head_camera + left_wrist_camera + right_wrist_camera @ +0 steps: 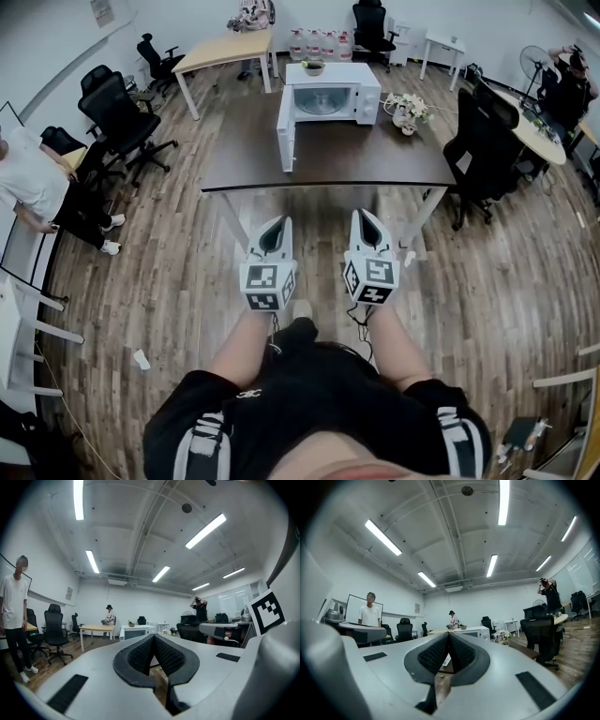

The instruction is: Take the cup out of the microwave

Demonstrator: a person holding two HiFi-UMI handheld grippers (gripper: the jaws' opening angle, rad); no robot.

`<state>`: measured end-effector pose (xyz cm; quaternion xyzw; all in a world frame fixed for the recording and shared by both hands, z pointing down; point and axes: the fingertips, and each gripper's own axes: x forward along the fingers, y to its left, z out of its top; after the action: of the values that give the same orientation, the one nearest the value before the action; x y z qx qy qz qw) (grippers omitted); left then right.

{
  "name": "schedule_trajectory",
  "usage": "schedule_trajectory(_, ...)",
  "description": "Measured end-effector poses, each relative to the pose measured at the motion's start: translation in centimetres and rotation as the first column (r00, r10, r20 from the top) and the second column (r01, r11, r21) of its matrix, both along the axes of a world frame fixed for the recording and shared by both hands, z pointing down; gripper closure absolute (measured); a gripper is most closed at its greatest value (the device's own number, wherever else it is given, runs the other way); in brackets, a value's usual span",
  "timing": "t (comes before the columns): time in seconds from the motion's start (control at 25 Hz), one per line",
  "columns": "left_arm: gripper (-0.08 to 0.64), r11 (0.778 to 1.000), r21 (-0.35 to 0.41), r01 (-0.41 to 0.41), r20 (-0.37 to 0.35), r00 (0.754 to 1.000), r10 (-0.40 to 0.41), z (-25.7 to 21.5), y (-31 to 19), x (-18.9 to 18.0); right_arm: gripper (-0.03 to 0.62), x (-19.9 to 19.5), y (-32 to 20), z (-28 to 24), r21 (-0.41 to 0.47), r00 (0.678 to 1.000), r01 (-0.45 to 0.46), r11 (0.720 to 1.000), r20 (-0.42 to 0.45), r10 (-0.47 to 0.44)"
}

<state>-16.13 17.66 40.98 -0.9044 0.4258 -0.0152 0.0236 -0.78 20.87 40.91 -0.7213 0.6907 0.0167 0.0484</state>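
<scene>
Sitting beside the open microwave (330,94) are flowers (409,107), probably.

A small white flower bouquet (410,108) was seen on the dark rectangular counter (356,159). Black swivel office chairs (120,117) were placed on the brown wood-plank floor (169,272), near a person in a white shirt (33,183).

Dark table (361,155) with an open-doored white microwave (333,94) and a flower bunch (409,109) just beside it.

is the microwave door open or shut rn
Open. In the head view the microwave has its door swung out toward the person, edge-on, leaving the inside exposed.
</scene>
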Motion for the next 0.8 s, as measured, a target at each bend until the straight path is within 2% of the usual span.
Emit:
schedule_trajectory(0.4, 0.557, 0.999, 0.027, -0.019, -0.029, 0.999, 0.02, 2.3, -6.0, 3.7, 0.591, 3.6, -5.9, 2.7, 0.009, 1.0, -0.011, 1.0, -0.023, 0.012)
schedule_trajectory(0.8, 0.557, 1.0, 0.012, -0.028, -0.02, 0.999, 0.028, 2.5, -18.0, 9.4, 0.591, 9.0, -17.8, 3.1, -0.006, 1.0, -0.017, 1.0, -0.02, 0.017)
